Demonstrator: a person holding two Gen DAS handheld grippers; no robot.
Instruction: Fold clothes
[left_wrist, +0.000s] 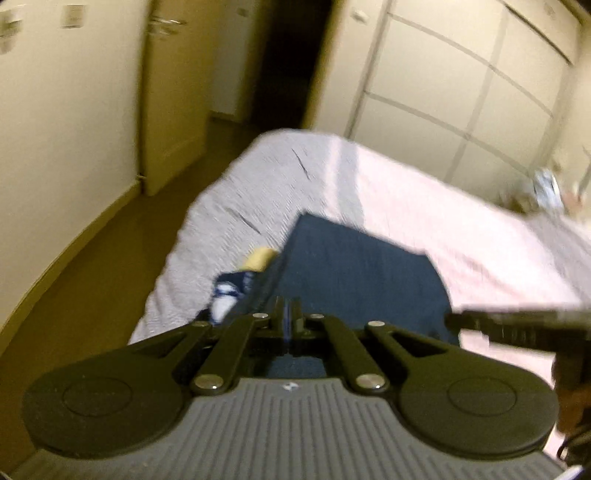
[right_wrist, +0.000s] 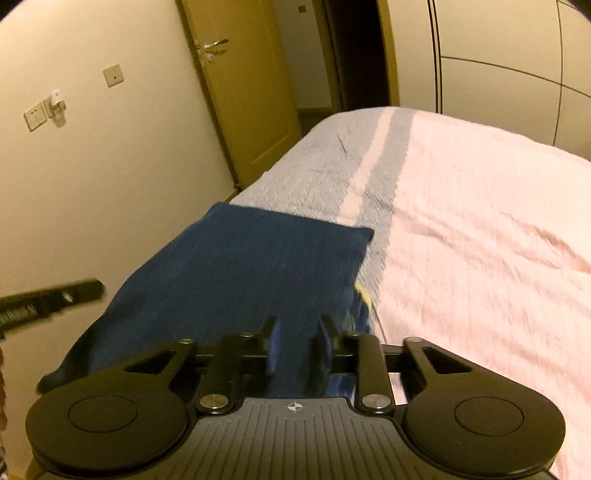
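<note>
I am pinching the dark blue cloth garment (left_wrist: 354, 266) in my left gripper (left_wrist: 287, 310) over the pink-and-grey bed sheet (right_wrist: 480, 206), while my right gripper (right_wrist: 295, 332) is hanging partly spread above the cloth.

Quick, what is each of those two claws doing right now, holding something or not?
Left gripper: shut on the blue garment.
Right gripper: fingers partly apart with the blue garment between them; a firm grip cannot be told.

Black hand-held gripper (right_wrist: 295, 332), ribbed grey body
</note>
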